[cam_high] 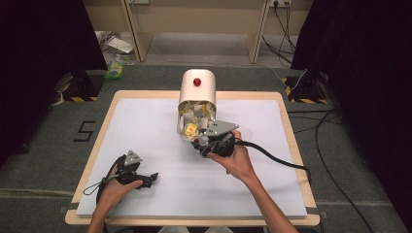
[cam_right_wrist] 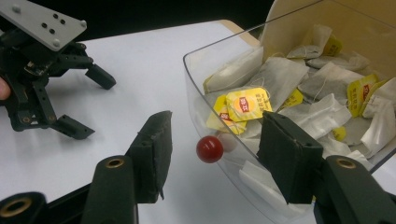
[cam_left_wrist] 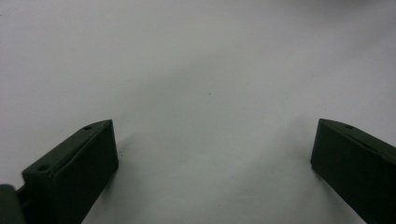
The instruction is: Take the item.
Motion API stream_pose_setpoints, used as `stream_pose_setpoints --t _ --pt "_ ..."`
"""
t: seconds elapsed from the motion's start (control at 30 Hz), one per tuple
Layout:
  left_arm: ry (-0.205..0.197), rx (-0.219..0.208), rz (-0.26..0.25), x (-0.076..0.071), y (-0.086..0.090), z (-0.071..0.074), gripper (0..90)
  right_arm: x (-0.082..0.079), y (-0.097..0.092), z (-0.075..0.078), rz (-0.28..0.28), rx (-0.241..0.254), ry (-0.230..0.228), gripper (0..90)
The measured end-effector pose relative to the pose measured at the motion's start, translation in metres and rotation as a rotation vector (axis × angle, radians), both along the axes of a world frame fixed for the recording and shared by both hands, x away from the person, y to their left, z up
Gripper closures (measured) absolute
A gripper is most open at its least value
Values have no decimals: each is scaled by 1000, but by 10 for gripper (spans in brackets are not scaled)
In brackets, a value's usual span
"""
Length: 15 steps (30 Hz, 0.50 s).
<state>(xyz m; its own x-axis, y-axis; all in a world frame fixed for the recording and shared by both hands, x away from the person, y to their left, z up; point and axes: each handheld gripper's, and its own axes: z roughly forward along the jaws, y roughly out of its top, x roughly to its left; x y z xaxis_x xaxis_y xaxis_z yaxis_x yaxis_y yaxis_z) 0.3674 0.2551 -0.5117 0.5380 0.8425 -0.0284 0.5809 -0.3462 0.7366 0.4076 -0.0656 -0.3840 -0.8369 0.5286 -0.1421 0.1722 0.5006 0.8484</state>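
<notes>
A cream container with a red knob lies at the back middle of the white mat, its clear front flap swung open. Tea bags with yellow tags fill it and show at its mouth. My right gripper stands open at that mouth. A small red knob on the clear flap sits between the jaws, touching neither; the right jaw reaches in among the tea bags. At the front left of the mat my left gripper rests open, nothing between its jaws.
The white mat covers a wooden table with bare room in the middle and right. A thick black cable trails right from my right gripper. Beyond the table are grey floor, cables and wooden furniture legs.
</notes>
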Motion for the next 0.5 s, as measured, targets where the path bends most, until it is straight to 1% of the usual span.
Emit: stream_pose_setpoints --t 0.13,0.17,0.27,0.37,0.5 --pt "0 1 0 0 0 0 0 2 -3 5 -13 34 -19 437" --pt "0 1 0 0 0 0 0 2 -3 5 -13 34 -19 437" --pt "0 1 0 0 0 0 0 7 -6 11 -49 58 -43 438" --pt "0 2 0 0 0 0 0 14 -8 13 -93 61 -60 446" --pt "0 -1 1 0 0 0 0 25 -7 12 -129 49 -70 453"
